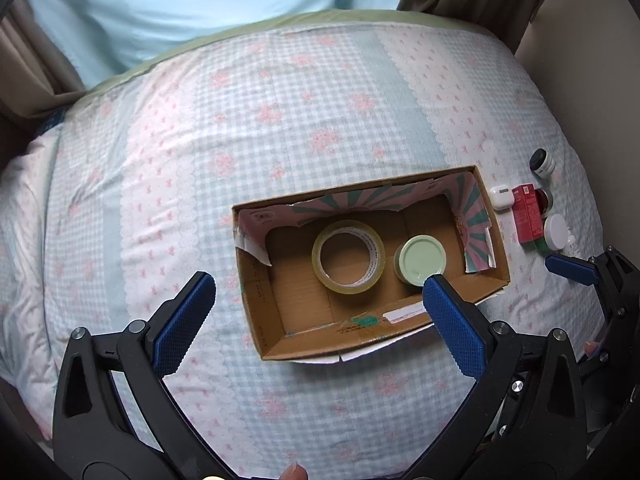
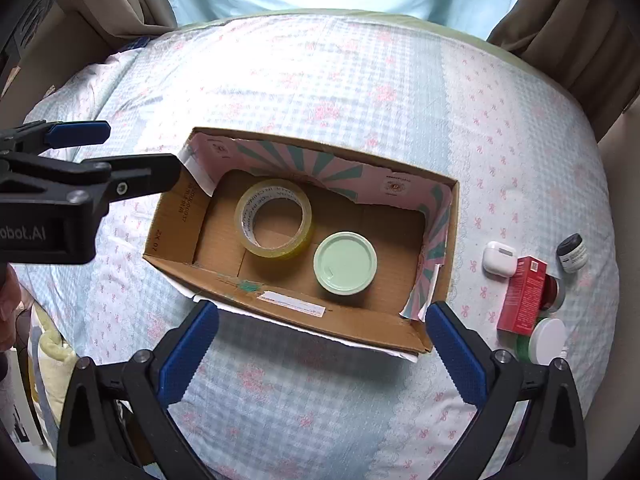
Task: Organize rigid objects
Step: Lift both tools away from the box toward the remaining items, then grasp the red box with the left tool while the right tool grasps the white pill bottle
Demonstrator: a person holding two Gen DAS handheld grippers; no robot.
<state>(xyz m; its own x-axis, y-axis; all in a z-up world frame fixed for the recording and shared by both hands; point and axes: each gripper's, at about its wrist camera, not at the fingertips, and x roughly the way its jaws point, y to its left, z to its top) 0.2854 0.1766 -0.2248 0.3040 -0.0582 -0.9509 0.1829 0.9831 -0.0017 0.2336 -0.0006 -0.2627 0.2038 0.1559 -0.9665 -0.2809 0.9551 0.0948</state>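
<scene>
Right wrist view, cardboard box [image 2: 304, 316] just beyond spread right hand-held gripper [image 2: 320, 344]

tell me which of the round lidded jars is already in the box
The jar with the pale green lid, beside the tape roll in the cardboard box; the others sit outside, right of it.

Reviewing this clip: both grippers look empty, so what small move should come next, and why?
Probably swing the right gripper rightward toward the earbud case, the loose item nearest the cardboard box. Both it and the left gripper are open and empty, the tape roll and green-lidded jar are already boxed, and the remaining items lie on the right.
</scene>
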